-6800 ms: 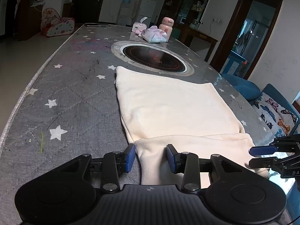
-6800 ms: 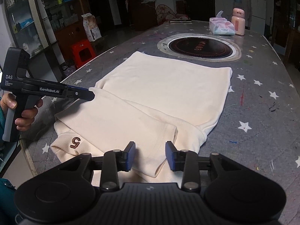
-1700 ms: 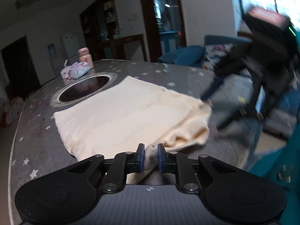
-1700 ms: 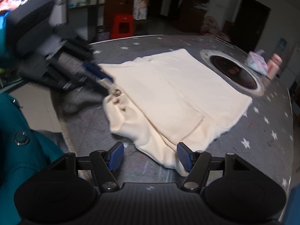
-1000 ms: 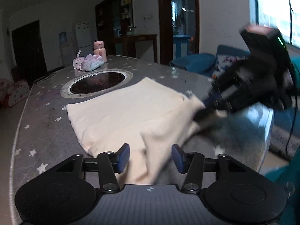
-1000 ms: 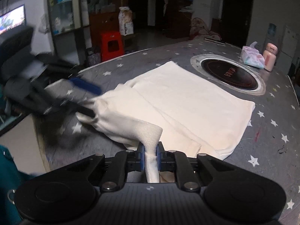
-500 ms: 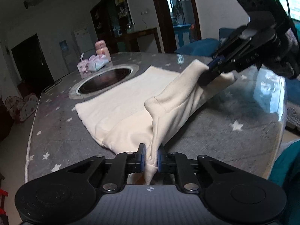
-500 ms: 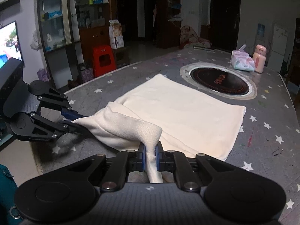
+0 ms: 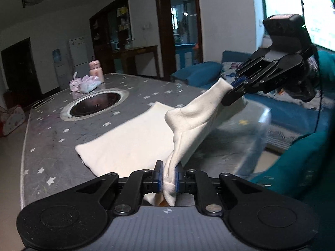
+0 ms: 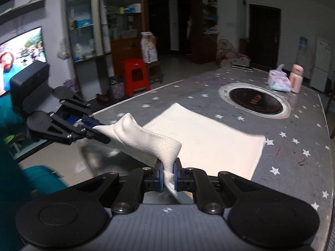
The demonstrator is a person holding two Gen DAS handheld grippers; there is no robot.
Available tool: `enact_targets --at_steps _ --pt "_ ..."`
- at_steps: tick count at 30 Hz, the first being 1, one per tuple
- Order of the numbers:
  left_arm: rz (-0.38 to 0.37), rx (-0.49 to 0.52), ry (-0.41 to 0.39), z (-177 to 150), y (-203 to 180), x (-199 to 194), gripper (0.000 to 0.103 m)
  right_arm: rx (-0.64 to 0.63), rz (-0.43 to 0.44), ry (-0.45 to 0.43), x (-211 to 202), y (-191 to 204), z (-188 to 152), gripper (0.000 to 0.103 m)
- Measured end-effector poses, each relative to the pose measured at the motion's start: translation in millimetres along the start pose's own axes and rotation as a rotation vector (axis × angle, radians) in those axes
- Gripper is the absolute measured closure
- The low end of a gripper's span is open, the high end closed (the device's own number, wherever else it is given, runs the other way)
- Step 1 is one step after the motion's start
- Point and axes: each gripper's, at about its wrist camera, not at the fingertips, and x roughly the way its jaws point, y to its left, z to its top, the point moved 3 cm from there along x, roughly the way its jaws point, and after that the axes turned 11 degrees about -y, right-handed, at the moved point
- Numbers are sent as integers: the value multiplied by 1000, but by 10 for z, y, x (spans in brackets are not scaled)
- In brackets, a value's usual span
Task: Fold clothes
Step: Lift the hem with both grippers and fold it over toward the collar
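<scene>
A cream garment (image 9: 134, 144) lies partly flat on the grey star-patterned table (image 9: 48, 138), its far part spread out. My left gripper (image 9: 168, 176) is shut on one near corner of it. My right gripper (image 10: 167, 176) is shut on the other near corner of the garment (image 10: 209, 142). Both hold the near edge lifted above the table, and the cloth hangs taut between them. The right gripper also shows in the left wrist view (image 9: 234, 85), and the left gripper in the right wrist view (image 10: 92, 125).
A round black hob (image 9: 94, 104) is set into the table beyond the garment. A tissue pack (image 9: 85, 83) and a pink bottle (image 9: 95, 69) stand at the far end. A blue sofa (image 9: 272, 108) is to the right, and a red stool (image 10: 136, 75) and TV (image 10: 23, 56) to the left.
Both grippers, shut on the garment's near corners, have lifted higher and pulled back from the table, raising the near edge further. Earlier the left gripper opened and closed again on the cloth.
</scene>
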Motion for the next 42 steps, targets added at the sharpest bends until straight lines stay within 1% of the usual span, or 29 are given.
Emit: enact_targets --at_steps 4,8,11,14,17,19,21,22,23,25,27,30,32,36,38,39,42 --pt "0 -15 -8 87 21 -6 91 -24 12 16 -93 71 89 95" --pt "20 -44 -16 198 260 182 91 -12 1 29 74 -144 231 95" --pt "41 -55 -16 286 508 387 91 3 -7 30 269 -395 382 95" --pt "70 -70 10 340 803 716 91 19 -14 50 571 -667 508 95" --pt "110 -86 44 286 1066 1055 91 45 -36 73 930 -930 540 95" --pt "152 -121 82 180 1237 1315 88 72 -59 94 1218 -1126 503 95" --pt "185 -161 113 62 1348 1488 88 131 -83 118 1438 -1269 371 94" --pt "201 -181 129 4 1403 1573 85 158 -101 122 1525 -1327 296 93" --pt "212 -193 133 -35 1427 1598 84 186 -120 126 1612 -1385 222 89" --pt "234 -218 141 -111 1473 1644 83 241 -157 132 1774 -1498 77 85" --pt "240 -227 130 -115 1490 1621 82 274 -184 103 1704 -1556 37 79" --pt "271 -209 118 -98 1472 1568 78 308 -228 62 1561 -1635 9 75" --pt "292 -229 109 -61 1488 1546 78 302 -262 56 1408 -1640 3 75" --pt "327 -291 86 33 1517 1491 75 300 -284 60 1144 -1559 -73 75" --pt "303 -313 63 98 1458 1459 75 314 -284 61 1051 -1513 -139 75" --pt "291 -323 52 130 1428 1443 75 313 -279 62 1040 -1488 -165 77" --pt "239 -340 48 195 1285 1474 74 312 -275 67 1041 -1448 -231 80"
